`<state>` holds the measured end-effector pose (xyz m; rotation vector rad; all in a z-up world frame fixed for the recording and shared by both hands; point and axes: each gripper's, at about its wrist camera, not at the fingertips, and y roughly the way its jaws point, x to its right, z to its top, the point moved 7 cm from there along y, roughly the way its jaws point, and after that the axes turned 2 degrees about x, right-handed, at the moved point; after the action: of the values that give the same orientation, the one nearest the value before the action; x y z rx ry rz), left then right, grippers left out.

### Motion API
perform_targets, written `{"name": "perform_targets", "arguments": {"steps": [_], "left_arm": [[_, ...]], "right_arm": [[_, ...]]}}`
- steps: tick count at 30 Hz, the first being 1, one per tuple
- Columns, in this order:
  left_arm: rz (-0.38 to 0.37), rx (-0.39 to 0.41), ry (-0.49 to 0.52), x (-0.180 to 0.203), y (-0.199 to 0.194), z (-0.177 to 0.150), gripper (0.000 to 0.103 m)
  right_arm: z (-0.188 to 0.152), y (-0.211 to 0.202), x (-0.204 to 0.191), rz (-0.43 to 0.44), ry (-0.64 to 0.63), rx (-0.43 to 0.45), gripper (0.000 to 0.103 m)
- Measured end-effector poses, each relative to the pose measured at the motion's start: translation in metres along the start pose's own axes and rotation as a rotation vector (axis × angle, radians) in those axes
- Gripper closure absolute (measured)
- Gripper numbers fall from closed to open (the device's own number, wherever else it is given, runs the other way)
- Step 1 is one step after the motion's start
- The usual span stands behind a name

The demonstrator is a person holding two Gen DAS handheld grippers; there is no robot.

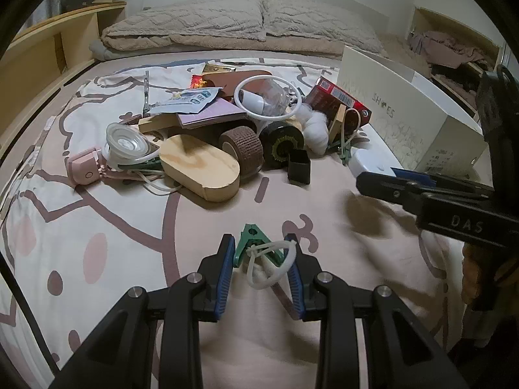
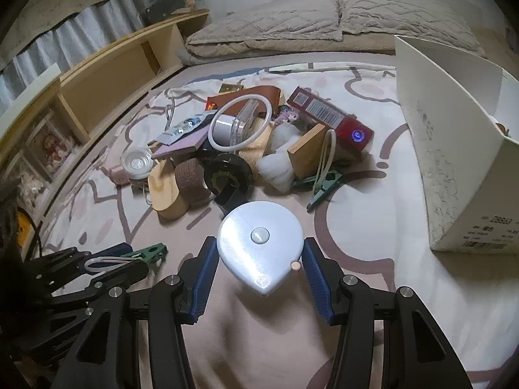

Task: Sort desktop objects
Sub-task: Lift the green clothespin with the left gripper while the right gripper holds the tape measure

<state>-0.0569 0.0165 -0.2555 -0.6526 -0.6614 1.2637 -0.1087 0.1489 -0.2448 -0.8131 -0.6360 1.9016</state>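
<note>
White glossy plastic, the teardrop-shaped tape measure point(image 2: 261, 248) is being clenched by its flat sides in the right claw point(image 2: 259, 259) above the bed; it is judged light, rigid and slippery. A springy green plastic clip with a white loop point(image 1: 259, 253) is being gripped in the left claw point(image 1: 261, 259). "SHOES" is being shown on the cream cardboard box point(image 1: 386, 110).

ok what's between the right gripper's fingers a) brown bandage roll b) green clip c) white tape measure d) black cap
c, the white teardrop-shaped tape measure sits between the right gripper fingers, while the green clip is in the left gripper.
</note>
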Motion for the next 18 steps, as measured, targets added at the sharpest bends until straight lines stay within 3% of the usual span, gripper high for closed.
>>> {"name": "perform_targets", "arguments": {"steps": [18], "left_arm": [[-0.037,0.046,-0.015,0.002,-0.012,0.006,0.072]], "right_arm": [[0.006,-0.025,0.005,-0.007,0.031,0.048,0.05]]}}
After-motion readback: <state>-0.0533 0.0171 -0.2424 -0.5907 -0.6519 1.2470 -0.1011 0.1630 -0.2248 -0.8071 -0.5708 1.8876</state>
